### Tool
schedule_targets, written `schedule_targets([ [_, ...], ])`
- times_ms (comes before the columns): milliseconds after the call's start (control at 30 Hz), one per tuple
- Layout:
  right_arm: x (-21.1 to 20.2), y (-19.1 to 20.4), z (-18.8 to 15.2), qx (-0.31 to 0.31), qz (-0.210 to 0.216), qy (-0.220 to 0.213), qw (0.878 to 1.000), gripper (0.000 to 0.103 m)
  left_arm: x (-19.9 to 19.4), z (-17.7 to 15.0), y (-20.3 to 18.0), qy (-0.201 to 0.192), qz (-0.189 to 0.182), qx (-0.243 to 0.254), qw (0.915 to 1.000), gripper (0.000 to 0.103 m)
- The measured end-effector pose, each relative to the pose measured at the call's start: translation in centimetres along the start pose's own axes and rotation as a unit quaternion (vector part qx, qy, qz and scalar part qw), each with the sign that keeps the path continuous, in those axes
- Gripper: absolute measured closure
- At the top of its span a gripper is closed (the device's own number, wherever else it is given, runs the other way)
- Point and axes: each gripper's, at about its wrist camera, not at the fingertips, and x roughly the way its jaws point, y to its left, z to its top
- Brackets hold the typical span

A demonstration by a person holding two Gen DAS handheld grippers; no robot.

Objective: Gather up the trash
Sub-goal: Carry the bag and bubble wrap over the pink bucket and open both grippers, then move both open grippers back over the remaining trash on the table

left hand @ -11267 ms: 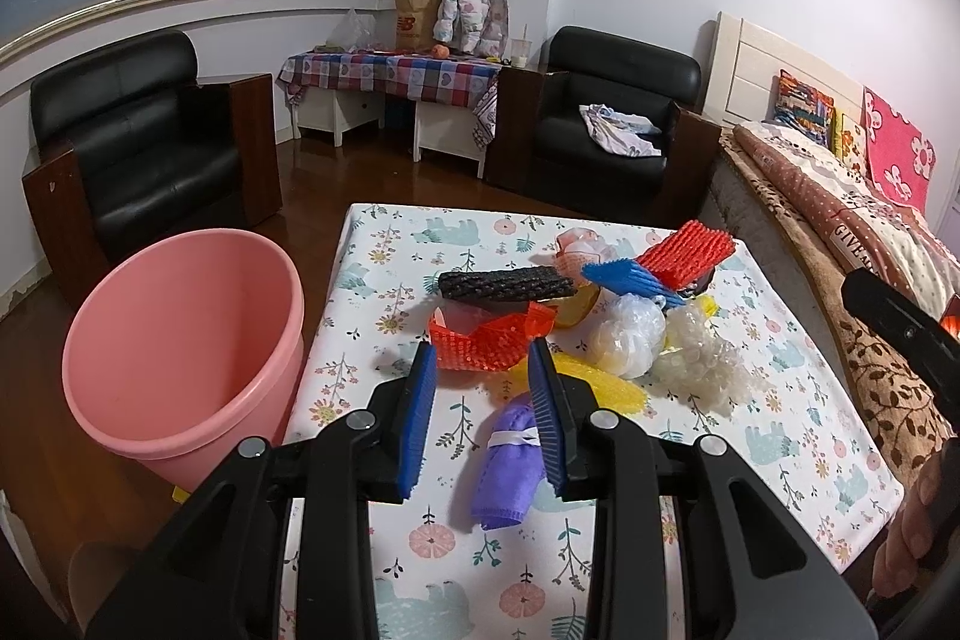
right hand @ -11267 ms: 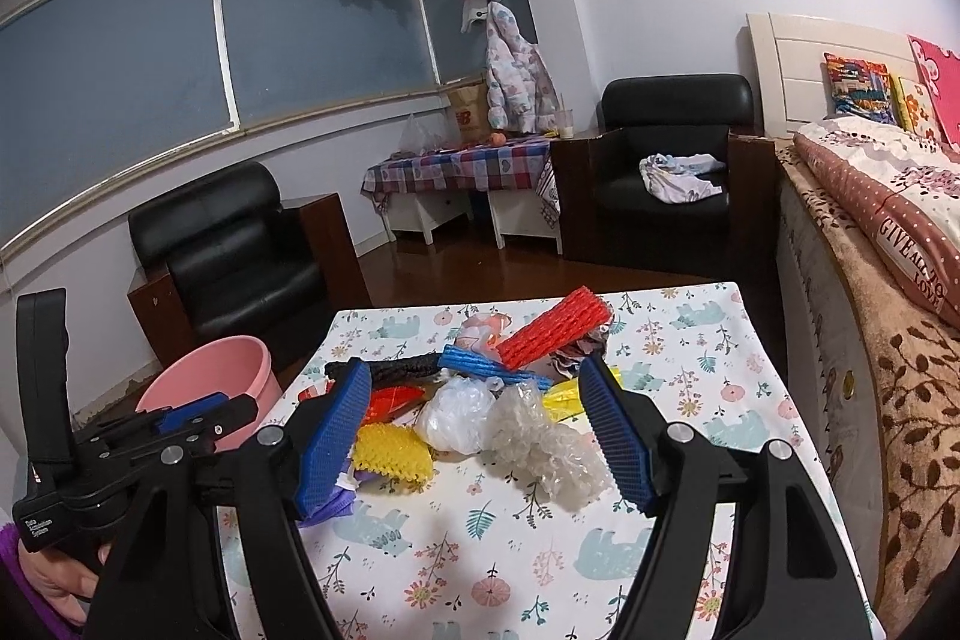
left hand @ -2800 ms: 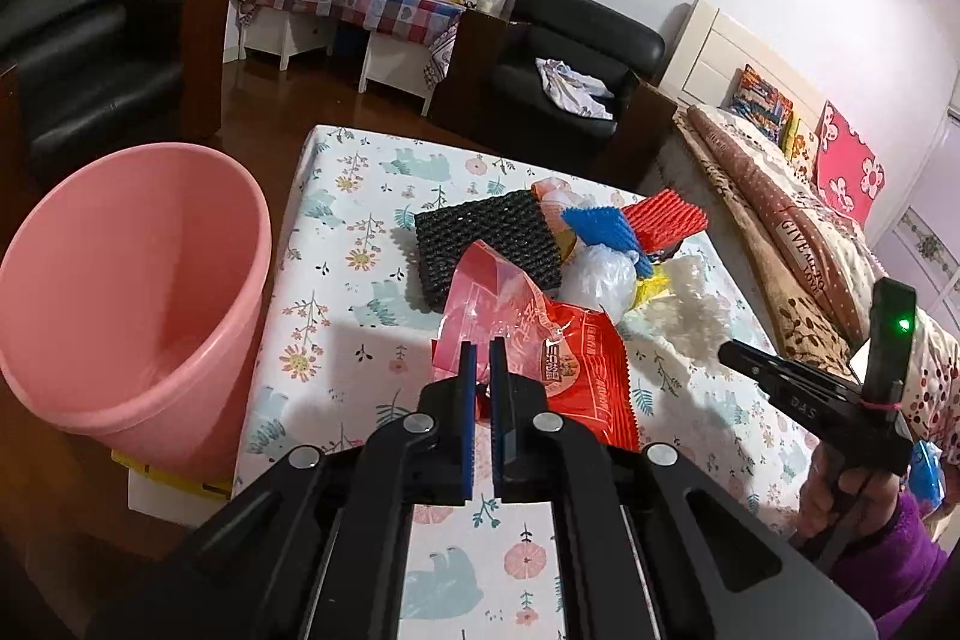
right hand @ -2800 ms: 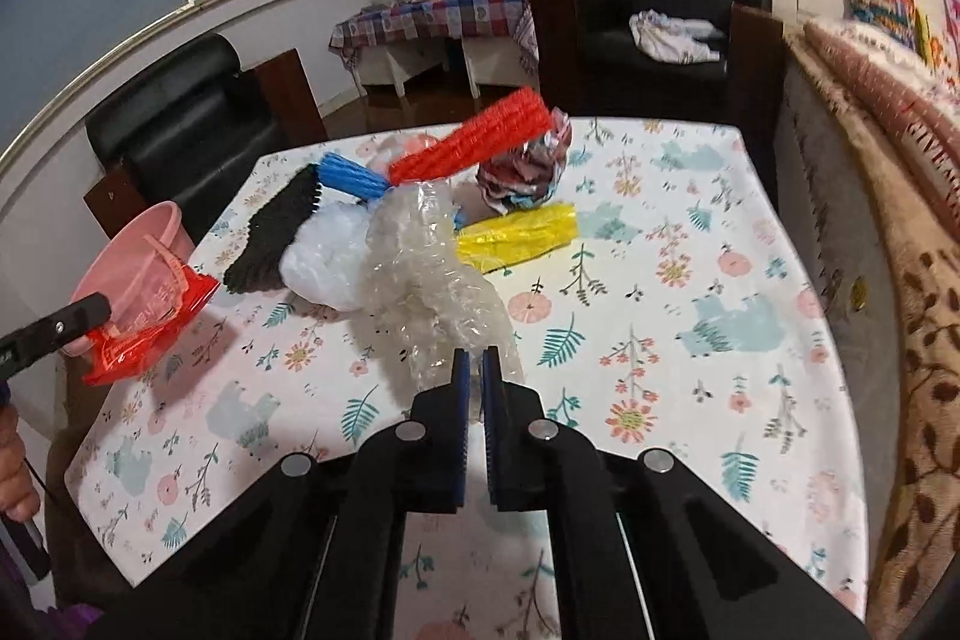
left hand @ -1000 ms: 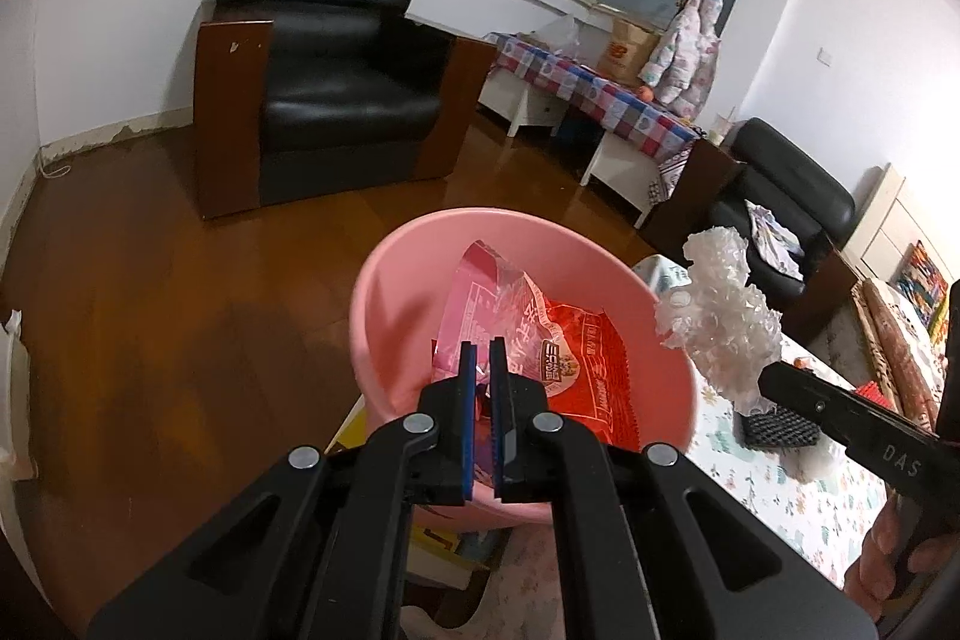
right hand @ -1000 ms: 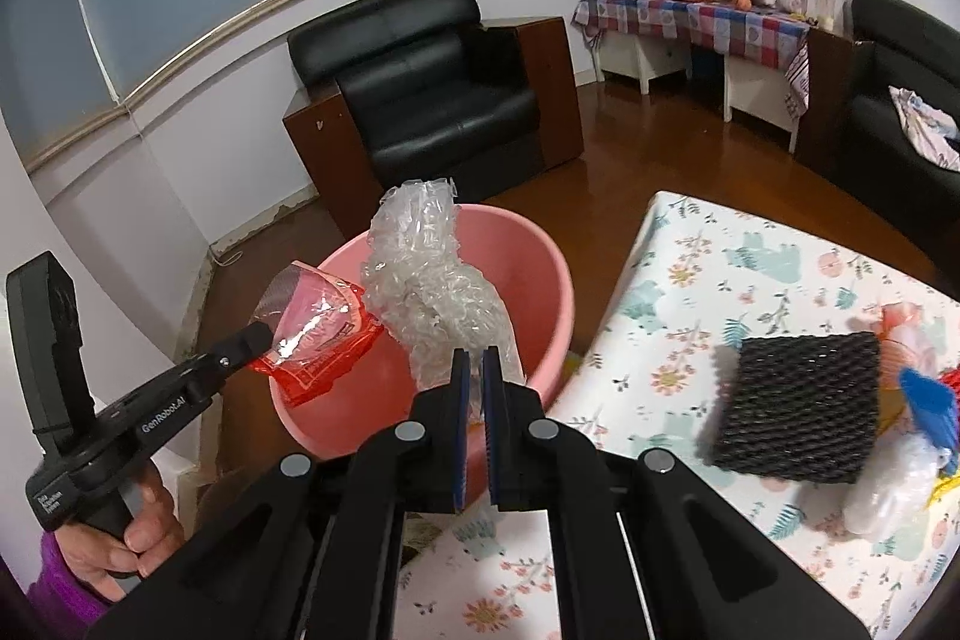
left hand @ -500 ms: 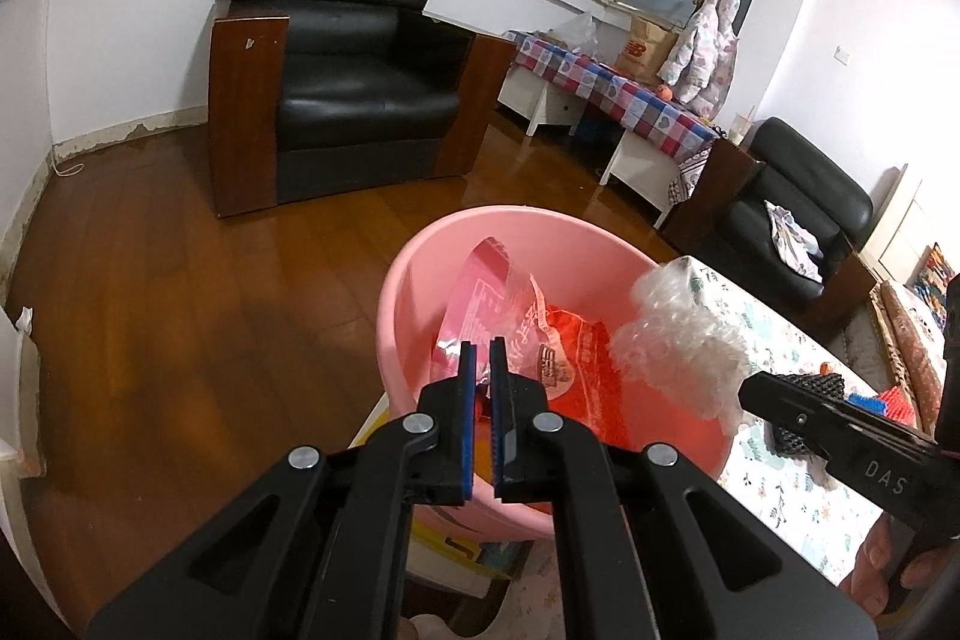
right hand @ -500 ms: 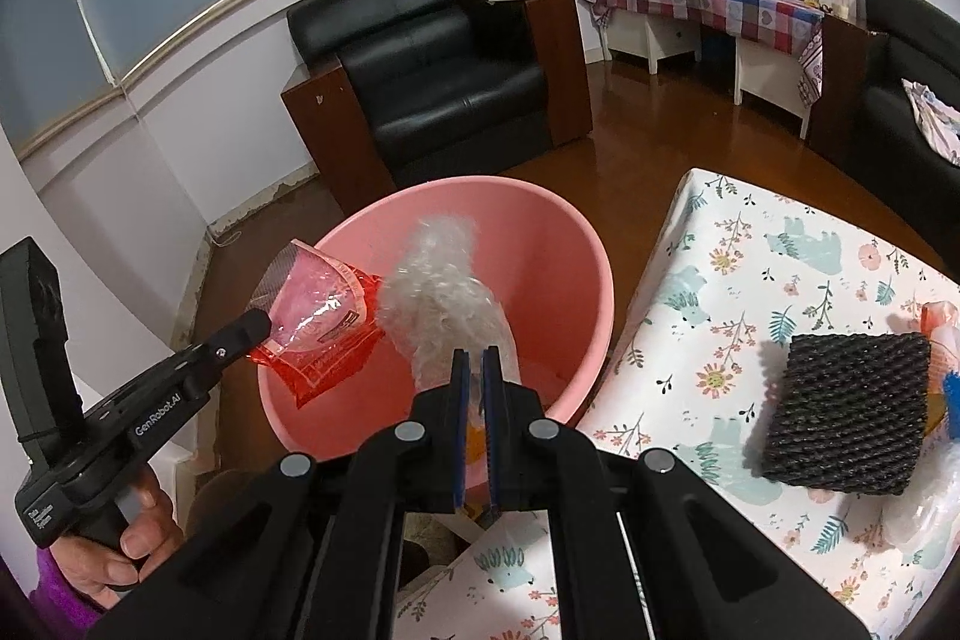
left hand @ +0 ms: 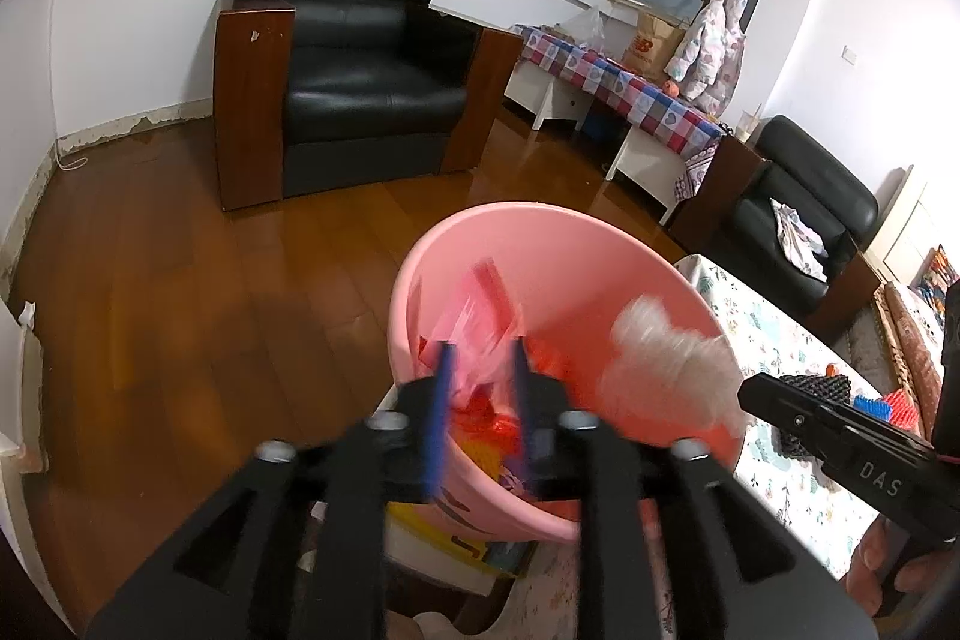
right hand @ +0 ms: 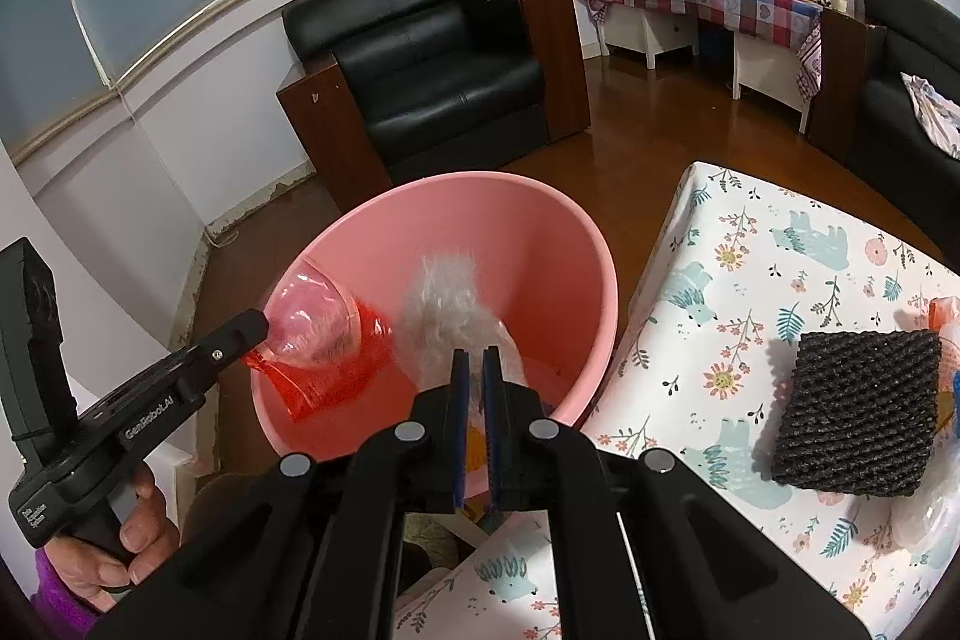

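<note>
While left gripper (left hand: 480,370) opens over pink bucket (right hand: 576,244), right gripper (right hand: 471,370) pinches bubble wrap (right hand: 447,310).

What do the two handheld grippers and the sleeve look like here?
Both are matte black, pistol-style. The left gripper and right gripper have blue pads and silver pivot bolts. White lettering marks each body. The hand on the left one shows a purple sleeve.

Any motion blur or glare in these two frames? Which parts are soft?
Left wrist view: the left gripper, its jaws opening, is smeared, as are the red wrapper between them and the bubble wrap; armchair and floor stay sharp. Right wrist view: right gripper is crisp, only the bubble wrap's top is soft. Both views: heavy fisheye curvature, dark corners, mild sheen on the floor.
</note>
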Motion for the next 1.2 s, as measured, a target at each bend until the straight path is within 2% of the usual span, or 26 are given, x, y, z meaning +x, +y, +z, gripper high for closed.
schedule_targets([
  [33,0.0,0.0,0.0,0.001,0.000,0.000,1.000,0.099,-0.1,0.0,-0.1,-0.002,0.000,0.000,1.0000,0.065],
  [67,0.1,-0.1,0.0,0.001,0.000,0.000,1.000,0.099,-0.2,0.1,-0.1,-0.005,-0.003,-0.001,1.0000,0.063],
  [300,0.0,0.0,0.2,0.001,0.013,-0.003,1.000,0.098,-0.6,0.1,-0.1,-0.009,-0.004,-0.002,1.0000,0.061],
  [400,-0.4,0.1,0.2,0.000,0.023,-0.009,1.000,0.082,-0.6,0.1,-0.1,-0.009,-0.004,-0.002,0.9999,0.061],
  [433,-0.7,0.1,0.1,0.000,0.029,-0.014,0.999,0.071,-0.6,0.1,-0.1,-0.009,-0.004,-0.002,0.9999,0.061],
  [467,-1.0,0.1,0.1,0.000,0.033,-0.020,0.999,0.066,-0.6,0.1,-0.1,-0.009,-0.004,-0.002,0.9999,0.061],
  [733,-3.1,0.1,0.0,-0.010,0.037,-0.045,0.998,0.062,-0.9,0.0,-0.3,-0.007,0.000,0.007,0.9999,0.061],
  [1200,-8.4,-2.5,-1.5,0.002,0.008,-0.081,0.997,0.056,-2.0,0.4,-2.9,-0.009,0.003,0.042,0.9991,0.061],
])
